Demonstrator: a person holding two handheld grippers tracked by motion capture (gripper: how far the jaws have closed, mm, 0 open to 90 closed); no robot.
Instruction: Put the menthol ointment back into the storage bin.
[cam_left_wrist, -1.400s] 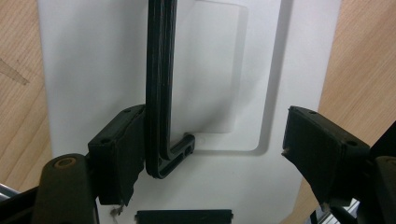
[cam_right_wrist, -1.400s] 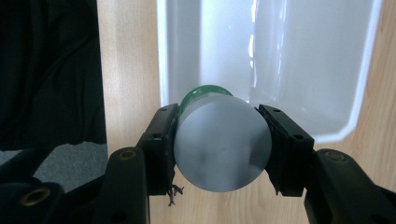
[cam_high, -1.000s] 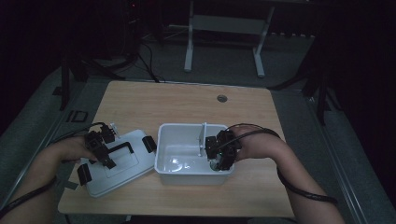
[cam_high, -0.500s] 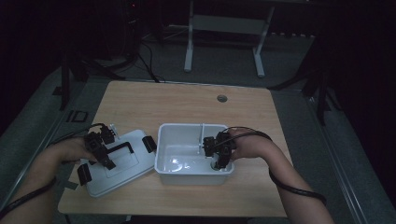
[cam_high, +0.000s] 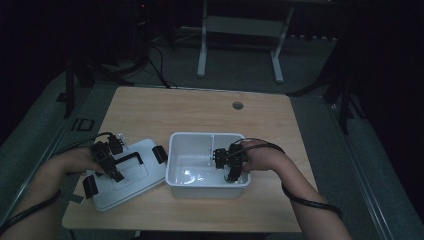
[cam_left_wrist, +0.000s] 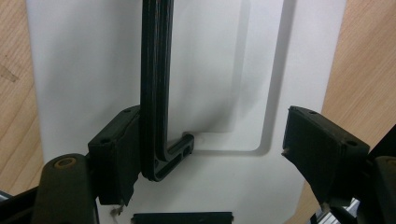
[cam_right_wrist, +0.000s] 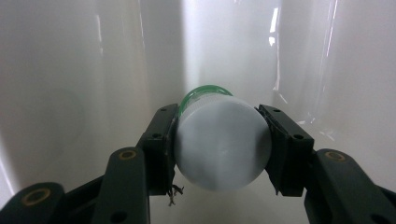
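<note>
A white bin (cam_high: 173, 161) stands at the middle of the wooden table. My right gripper (cam_high: 230, 174) reaches down inside it near its right wall. It is shut on a small bottle (cam_right_wrist: 219, 142) with a white cap and a green rim, held between the two pads (cam_right_wrist: 161, 140). The bin's white lid (cam_high: 131, 181) lies flat to the left. Its black handle (cam_left_wrist: 154, 88) runs up past my left gripper (cam_left_wrist: 212, 128), which is open, the handle lying against the left pad (cam_left_wrist: 116, 154). In the high view the left gripper (cam_high: 107, 161) hovers over the lid.
Black latch clips (cam_high: 160, 154) sit at the lid's ends. A thin divider (cam_high: 213, 142) splits the back of the bin. A cable hole (cam_high: 238, 105) marks the far table top. Bare wood lies behind the bin and lid.
My right gripper has sunk a little lower into the bin with the bottle. The left gripper and the lid have stayed in place.
</note>
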